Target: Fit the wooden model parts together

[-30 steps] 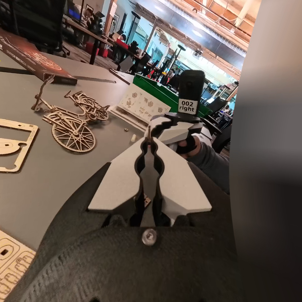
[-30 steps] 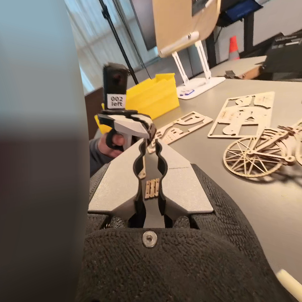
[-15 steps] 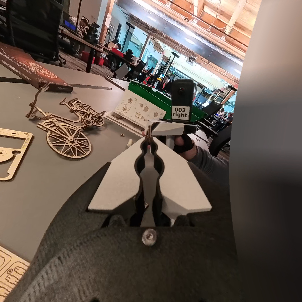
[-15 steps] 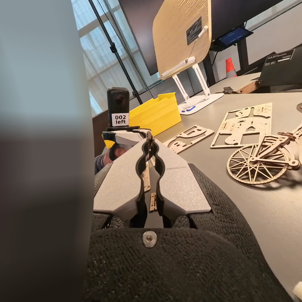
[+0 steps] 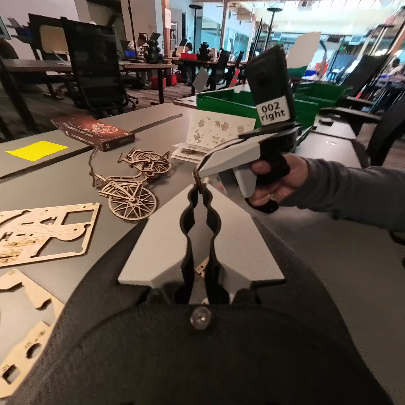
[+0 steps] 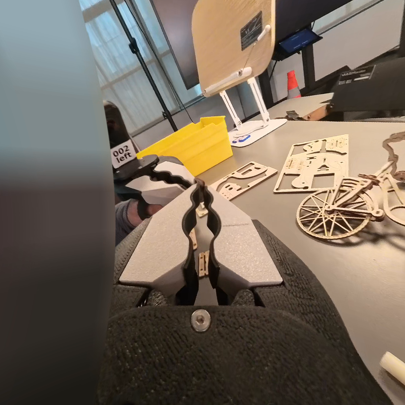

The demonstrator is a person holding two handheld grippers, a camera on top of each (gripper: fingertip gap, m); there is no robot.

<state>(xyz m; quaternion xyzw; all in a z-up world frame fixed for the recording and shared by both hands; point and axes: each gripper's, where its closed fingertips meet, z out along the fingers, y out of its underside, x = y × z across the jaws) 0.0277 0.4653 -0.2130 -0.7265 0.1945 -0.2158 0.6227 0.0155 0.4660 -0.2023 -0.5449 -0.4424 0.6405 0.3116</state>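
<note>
Two grippers meet tip to tip at centre frame in the left wrist view: the left gripper (image 5: 199, 190) and right gripper (image 5: 197, 173) each pinch a small wooden part (image 5: 198, 178), probably to mate them; one wooden bicycle (image 5: 131, 175) lies left. In the right wrist view, the right gripper's tips are nearly closed on that part (image 6: 199, 182); two cut-out sheets (image 6: 245, 178) lie upper right.
</note>
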